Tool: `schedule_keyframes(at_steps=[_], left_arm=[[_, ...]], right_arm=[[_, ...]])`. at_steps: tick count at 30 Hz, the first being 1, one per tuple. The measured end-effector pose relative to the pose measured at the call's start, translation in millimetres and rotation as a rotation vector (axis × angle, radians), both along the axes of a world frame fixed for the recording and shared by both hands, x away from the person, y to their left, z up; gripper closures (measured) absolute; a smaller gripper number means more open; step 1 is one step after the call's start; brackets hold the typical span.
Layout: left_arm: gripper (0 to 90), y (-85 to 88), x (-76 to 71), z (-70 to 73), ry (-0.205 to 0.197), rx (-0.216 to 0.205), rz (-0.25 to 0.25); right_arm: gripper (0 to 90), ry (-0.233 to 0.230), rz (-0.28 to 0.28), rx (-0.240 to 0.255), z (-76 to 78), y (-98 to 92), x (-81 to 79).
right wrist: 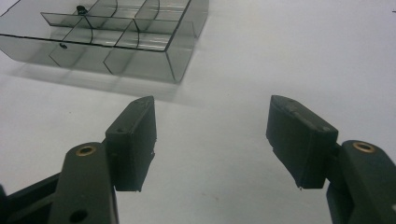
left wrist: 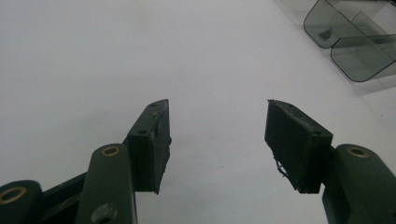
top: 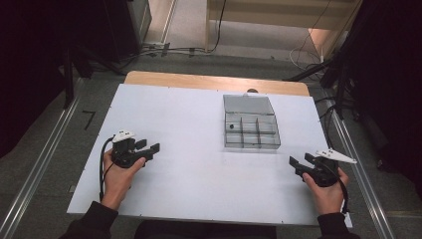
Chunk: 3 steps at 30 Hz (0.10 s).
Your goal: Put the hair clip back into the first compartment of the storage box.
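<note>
Hands come in from the bottom edge of the high view, each with a gripper over the white table (top: 189, 164). At far left, the left gripper (top: 149, 148) hovers with its jaws spread wide and nothing between them, well apart from the box. Toward the middle-right sits the clear compartment box (top: 251, 128) (lid tipped open at the back), with a small dark piece (top: 232, 126) in one left compartment. At far right, the right gripper (top: 300, 161) is likewise wide and empty, near the box's front corner.
</note>
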State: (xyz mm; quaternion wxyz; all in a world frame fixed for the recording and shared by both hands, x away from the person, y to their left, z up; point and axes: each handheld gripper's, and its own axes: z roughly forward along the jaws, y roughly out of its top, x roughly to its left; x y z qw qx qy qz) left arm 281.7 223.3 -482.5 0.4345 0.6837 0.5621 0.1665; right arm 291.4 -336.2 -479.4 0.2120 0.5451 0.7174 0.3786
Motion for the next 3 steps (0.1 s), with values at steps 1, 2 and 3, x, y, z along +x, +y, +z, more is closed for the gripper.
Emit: schedule_keyframes(at_steps=[1,2,3], left_arm=[[42.0,1.3,-1.7,0.2,0.000,-0.001,0.002],[42.0,2.9,-3.4,0.3,-0.002,-0.003,0.004],[42.0,2.9,-3.4,0.3,-0.002,-0.003,0.004]], right_arm=[[31.4,-0.002,0.001,0.000,0.0,0.1,0.1],[31.4,-0.002,0.003,0.000,0.0,0.3,0.3],[31.4,-0.003,0.003,-0.001,0.0,0.7,0.3]])
